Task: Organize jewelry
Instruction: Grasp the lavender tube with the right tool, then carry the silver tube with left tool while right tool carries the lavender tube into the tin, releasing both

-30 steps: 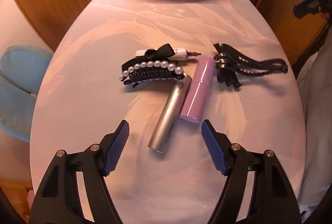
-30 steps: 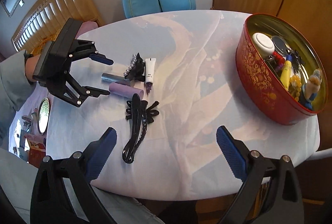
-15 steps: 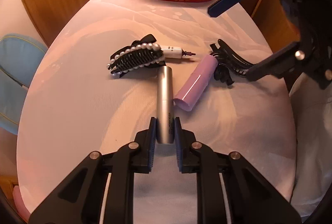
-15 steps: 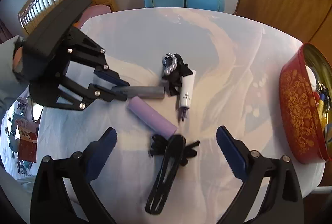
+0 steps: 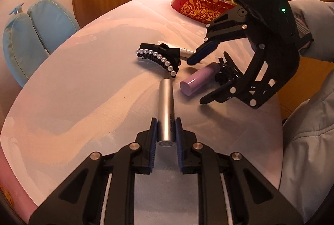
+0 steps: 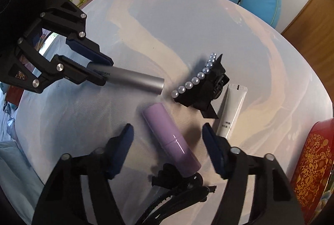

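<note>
My left gripper (image 5: pixel 166 137) is pinching the silver tube (image 5: pixel 166 108) by its near end, ready to carry it to the red tin (image 5: pixel 198 6). My right gripper (image 6: pixel 167 141) is closing around the lilac tube (image 6: pixel 171 139) beside it, pads not yet touching.

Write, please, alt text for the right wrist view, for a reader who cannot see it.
The right gripper is closing around a lilac tube lying on a white table, pads not yet touching it. The left gripper holds a silver tube near a pearl hair clip.
</note>
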`<state>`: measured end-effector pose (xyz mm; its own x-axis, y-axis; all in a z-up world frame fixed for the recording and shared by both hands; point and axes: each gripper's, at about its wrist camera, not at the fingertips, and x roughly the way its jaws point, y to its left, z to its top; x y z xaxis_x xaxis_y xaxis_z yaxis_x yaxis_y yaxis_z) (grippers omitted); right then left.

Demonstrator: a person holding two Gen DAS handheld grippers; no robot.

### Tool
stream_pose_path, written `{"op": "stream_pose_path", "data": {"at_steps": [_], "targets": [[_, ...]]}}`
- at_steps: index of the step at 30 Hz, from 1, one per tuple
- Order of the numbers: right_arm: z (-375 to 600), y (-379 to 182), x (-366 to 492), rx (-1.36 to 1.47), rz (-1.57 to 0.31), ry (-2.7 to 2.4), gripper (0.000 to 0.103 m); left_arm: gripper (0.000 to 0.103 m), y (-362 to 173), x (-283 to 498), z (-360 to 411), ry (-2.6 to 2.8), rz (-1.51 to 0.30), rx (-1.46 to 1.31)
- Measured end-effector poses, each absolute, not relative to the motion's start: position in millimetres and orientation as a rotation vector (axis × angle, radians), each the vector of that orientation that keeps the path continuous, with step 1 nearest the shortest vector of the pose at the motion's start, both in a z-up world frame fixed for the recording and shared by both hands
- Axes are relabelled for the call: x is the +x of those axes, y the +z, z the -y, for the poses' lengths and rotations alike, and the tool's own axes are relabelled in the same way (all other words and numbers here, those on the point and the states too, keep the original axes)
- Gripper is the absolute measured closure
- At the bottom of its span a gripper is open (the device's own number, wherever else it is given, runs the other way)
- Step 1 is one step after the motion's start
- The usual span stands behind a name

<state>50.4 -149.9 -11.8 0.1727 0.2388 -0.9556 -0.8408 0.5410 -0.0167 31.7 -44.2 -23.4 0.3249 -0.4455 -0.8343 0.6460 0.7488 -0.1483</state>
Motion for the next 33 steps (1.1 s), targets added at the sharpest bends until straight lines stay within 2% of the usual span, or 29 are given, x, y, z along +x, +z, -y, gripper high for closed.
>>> {"op": "stream_pose_path", "data": {"at_steps": [1,2,3,4,12,21,28,33], "targets": [[150.3,-11.1,49.4,-0.639,-1.154,0.856,0.057,0.086,-25.0,30.2,44.0,-0.736,-1.017,0.223],[150.3,-10.0,48.0,-0.638,-1.154,0.859,0.063,0.086,-25.5,27.6,44.5,-0.731,-1.005,0.234],[150.6,-8.3,46.8,-0.643,-1.147,0.854,0.075,0.086,-26.9,27.6,45.7,-0.728,-1.004,0.234],[151.5,-6.0,46.4,-0.634,-1.145,0.854,0.078,0.086,-27.1,27.9,45.6,-0.736,-1.011,0.228],[180.9,46.9,45.1,-0.435,-1.041,0.818,0.079,0.086,-4.8,12.0,28.6,-0.700,-0.958,0.209],[237.7,73.9,42.0,-0.312,-0.969,0.798,0.079,0.086,39.0,9.8,48.5,-0.627,-0.890,0.210],[329.4,105.1,50.3,-0.164,-0.845,0.793,0.079,0.086,74.9,21.2,116.4,-0.556,-0.850,0.254],[427.5,116.9,99.1,-0.096,-0.798,0.594,0.079,0.086,102.2,36.0,191.3,-0.555,-0.808,0.319]]}}
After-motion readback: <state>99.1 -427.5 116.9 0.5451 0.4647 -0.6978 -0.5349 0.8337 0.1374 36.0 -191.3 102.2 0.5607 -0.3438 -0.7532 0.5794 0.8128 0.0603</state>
